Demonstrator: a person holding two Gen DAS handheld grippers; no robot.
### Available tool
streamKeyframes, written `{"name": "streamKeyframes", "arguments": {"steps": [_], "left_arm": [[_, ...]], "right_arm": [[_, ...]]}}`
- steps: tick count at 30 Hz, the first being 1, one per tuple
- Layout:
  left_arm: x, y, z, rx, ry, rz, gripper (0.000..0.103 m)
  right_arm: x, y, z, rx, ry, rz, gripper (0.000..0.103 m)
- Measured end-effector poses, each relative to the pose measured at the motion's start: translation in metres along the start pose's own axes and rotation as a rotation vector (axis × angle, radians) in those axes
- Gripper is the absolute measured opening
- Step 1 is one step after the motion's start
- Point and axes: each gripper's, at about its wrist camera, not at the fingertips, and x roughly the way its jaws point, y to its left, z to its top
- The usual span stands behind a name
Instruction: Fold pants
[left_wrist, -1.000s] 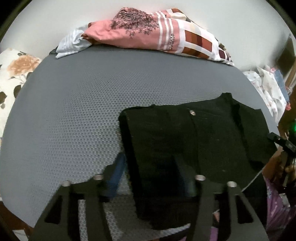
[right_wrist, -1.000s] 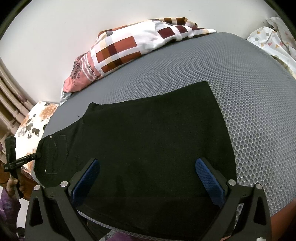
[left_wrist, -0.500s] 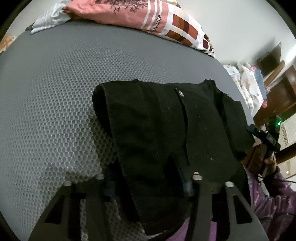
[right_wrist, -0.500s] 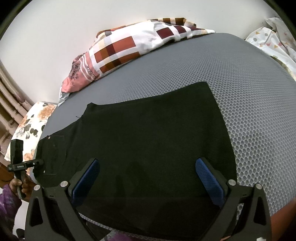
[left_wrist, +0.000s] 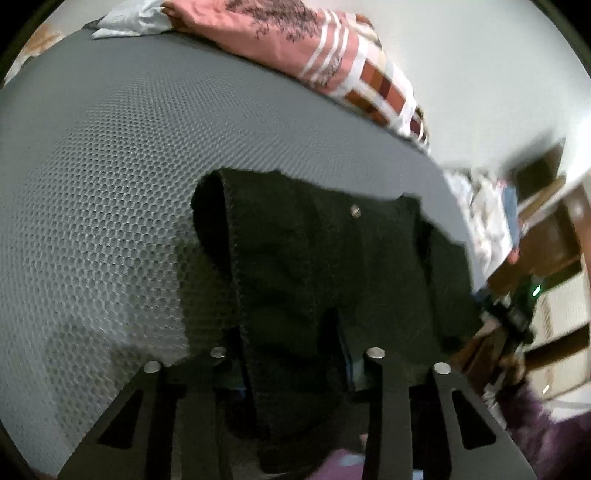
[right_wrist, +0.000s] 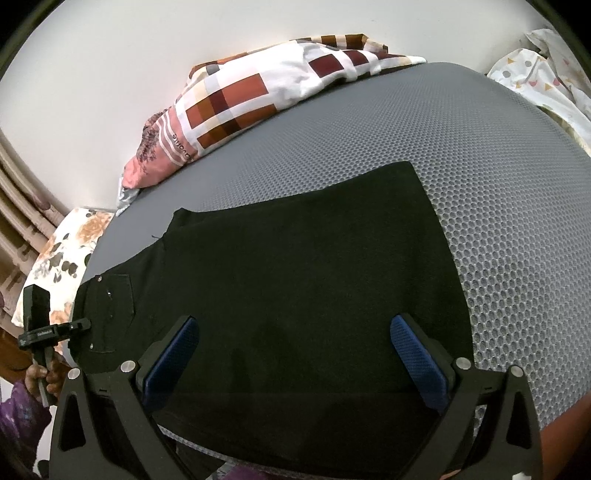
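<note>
Black pants (right_wrist: 295, 288) lie flat on a grey mesh mattress (right_wrist: 480, 166), waist end at the left, leg end at the right. My right gripper (right_wrist: 295, 354) is open and empty, hovering over the near edge of the legs. In the left wrist view the waist end of the pants (left_wrist: 314, 266), with a metal button, is lifted and bunched. My left gripper (left_wrist: 291, 354) is shut on the waist edge; the cloth hides its pads. The left gripper also shows in the right wrist view (right_wrist: 79, 325).
A patterned pink and checked pillow (right_wrist: 251, 99) lies along the wall at the back of the mattress. A floral pillow (right_wrist: 62, 258) is at the left end. Loose white clothes (right_wrist: 543, 74) lie at the right. Wooden furniture (left_wrist: 546, 236) stands beyond the mattress.
My left gripper has closed on the waist edge and lifted it, tilting to the right. The right gripper has stayed open in place over the legs.
</note>
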Motion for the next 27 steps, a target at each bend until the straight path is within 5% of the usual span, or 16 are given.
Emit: {"name": "streamKeyframes", "arguments": {"steps": [3, 5, 10, 16, 22, 24, 25, 27], "left_arm": [[-0.018, -0.03, 0.003, -0.015, -0.057, -0.081, 0.029], [-0.024, -0.054, 0.006, 0.002, -0.076, -0.13, 0.027], [-0.005, -0.126, 0.022, 0.037, -0.086, -0.304, 0.025], [0.082, -0.185, 0.03, 0.069, 0.016, -0.453, 0.024], [0.116, -0.221, 0.039, 0.119, 0.078, -0.552, 0.031], [0.11, -0.221, 0.048, 0.099, 0.065, -0.606, 0.042], [0.107, -0.224, 0.055, 0.106, 0.057, -0.589, 0.057], [0.099, -0.228, 0.063, 0.13, 0.015, -0.548, 0.06]], "right_arm": [[-0.004, -0.003, 0.003, 0.052, -0.002, 0.043, 0.099], [-0.008, -0.007, 0.007, 0.11, -0.01, 0.128, 0.08], [-0.012, 0.013, 0.015, 0.186, 0.013, 0.42, 0.08], [0.012, 0.019, 0.002, 0.385, 0.111, 0.698, 0.084], [0.022, -0.003, -0.004, 0.543, 0.131, 0.806, 0.089], [0.021, -0.007, -0.001, 0.55, 0.12, 0.806, 0.093], [0.022, -0.007, 0.0, 0.552, 0.133, 0.781, 0.097], [0.028, -0.009, -0.001, 0.56, 0.141, 0.77, 0.097]]}}
